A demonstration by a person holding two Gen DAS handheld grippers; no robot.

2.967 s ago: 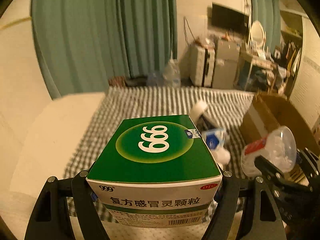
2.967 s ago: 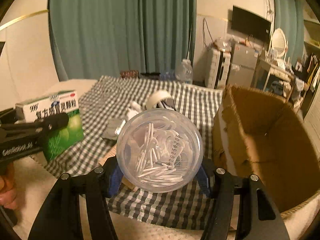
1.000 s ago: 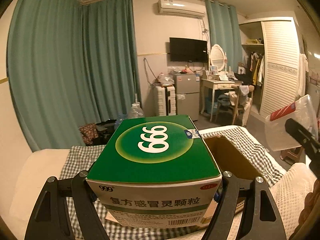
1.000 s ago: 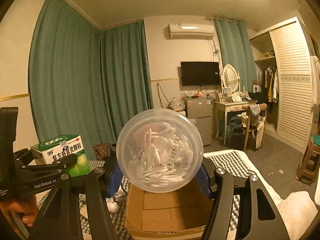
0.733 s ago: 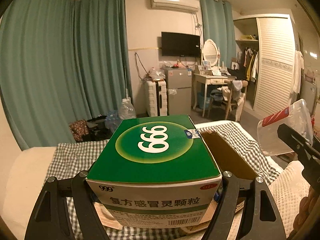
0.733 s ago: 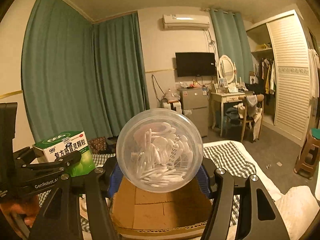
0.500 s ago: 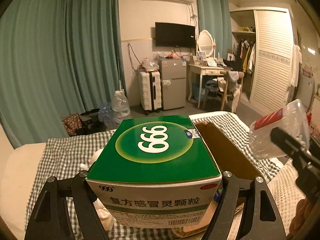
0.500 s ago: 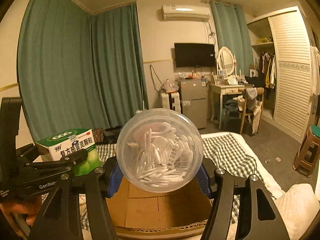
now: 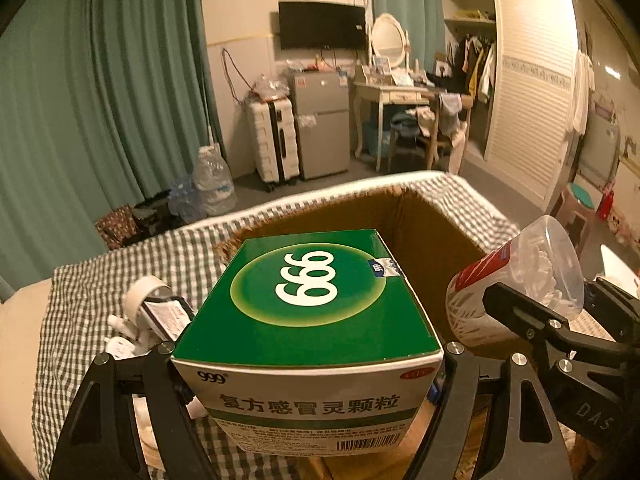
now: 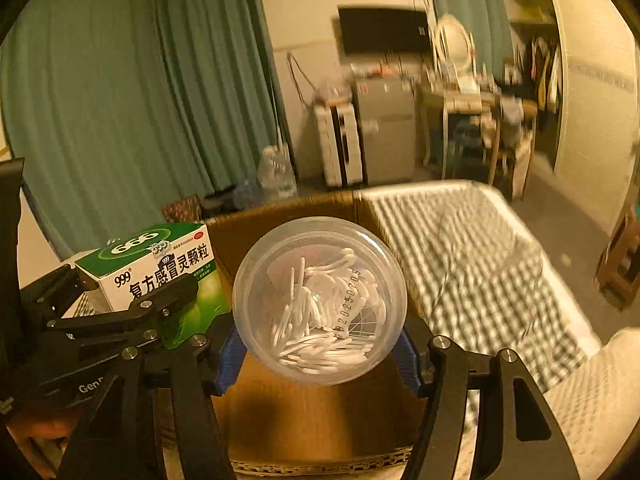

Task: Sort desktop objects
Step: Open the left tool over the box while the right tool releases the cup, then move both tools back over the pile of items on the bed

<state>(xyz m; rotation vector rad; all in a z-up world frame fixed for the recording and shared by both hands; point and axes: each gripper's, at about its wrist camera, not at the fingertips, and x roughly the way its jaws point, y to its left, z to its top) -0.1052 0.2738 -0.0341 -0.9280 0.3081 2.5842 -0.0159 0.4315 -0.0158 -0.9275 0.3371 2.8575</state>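
Observation:
My left gripper (image 9: 308, 364) is shut on a green and white medicine box (image 9: 308, 312) marked 999, held above the near edge of an open cardboard box (image 9: 424, 232). My right gripper (image 10: 320, 344) is shut on a clear plastic jar of cotton swabs (image 10: 320, 300), held over the same cardboard box (image 10: 304, 412). The jar (image 9: 516, 284) and right gripper show at the right of the left wrist view. The medicine box (image 10: 160, 268) and left gripper show at the left of the right wrist view.
A green checked cloth (image 9: 96, 280) covers the surface. A tape roll (image 9: 144, 292), a tube and small white items lie on it left of the cardboard box. Curtains, a fridge, a suitcase and a dressing table stand behind.
Both grippers have tilted down and moved in over the cardboard box, each still holding its object. The box and the cloth now fill more of both views.

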